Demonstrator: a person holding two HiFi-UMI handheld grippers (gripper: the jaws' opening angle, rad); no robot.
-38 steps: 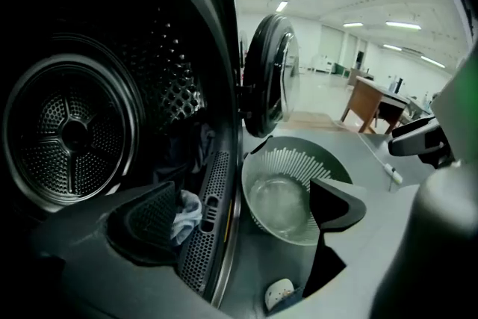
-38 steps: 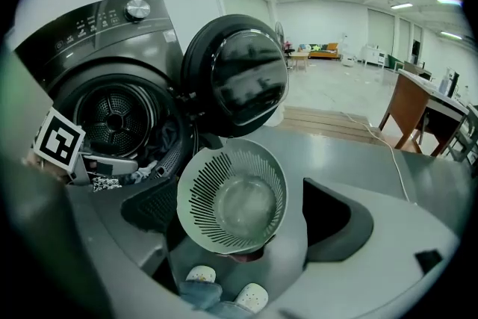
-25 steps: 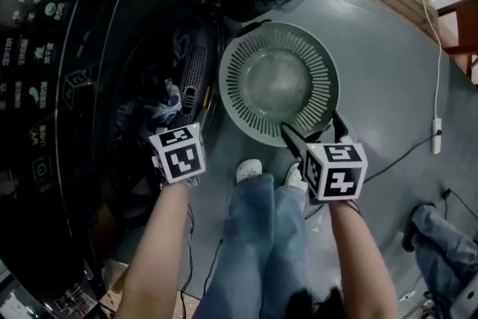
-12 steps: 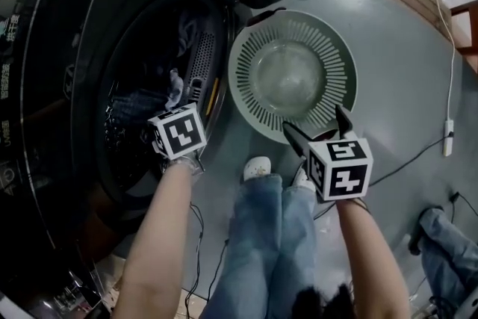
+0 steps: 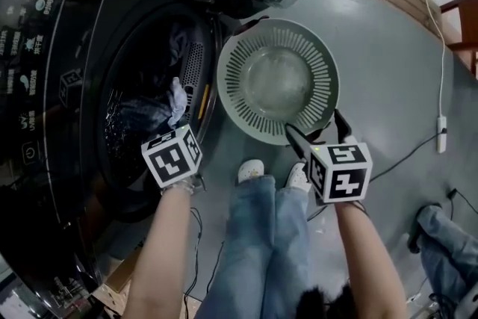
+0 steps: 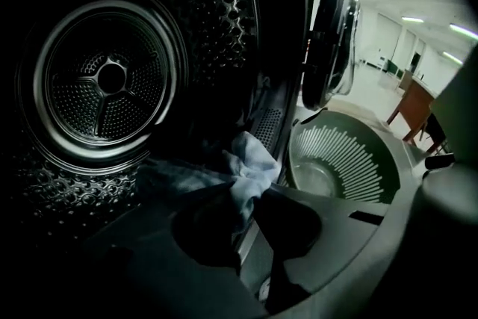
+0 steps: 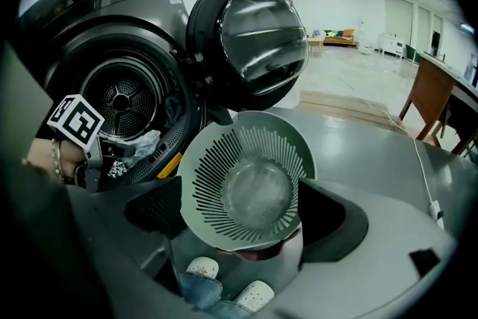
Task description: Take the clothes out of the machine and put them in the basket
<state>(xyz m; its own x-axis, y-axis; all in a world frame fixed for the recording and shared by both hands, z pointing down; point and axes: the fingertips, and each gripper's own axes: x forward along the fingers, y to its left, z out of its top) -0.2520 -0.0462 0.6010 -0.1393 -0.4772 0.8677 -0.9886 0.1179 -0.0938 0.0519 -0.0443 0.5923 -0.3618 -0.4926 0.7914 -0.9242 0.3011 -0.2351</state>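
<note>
Now our left gripper (image 6: 240,199) has just been closing, and its jaws pinch a crumpled pale blue garment (image 6: 250,157) at the front lip of the washing machine's drum (image 6: 112,78), where it lies on darker clothes (image 5: 138,116) heaped in shadow. Our right gripper (image 5: 314,125) hangs with its jaws wide apart over the near rim of the round grey slotted basket (image 5: 233,78). That basket stands on the floor just beside the machine's opening and under the swung-open door (image 7: 246,41), with bare grey floor (image 5: 388,78) to its right and a white cable (image 5: 437,134) farther off.
</note>
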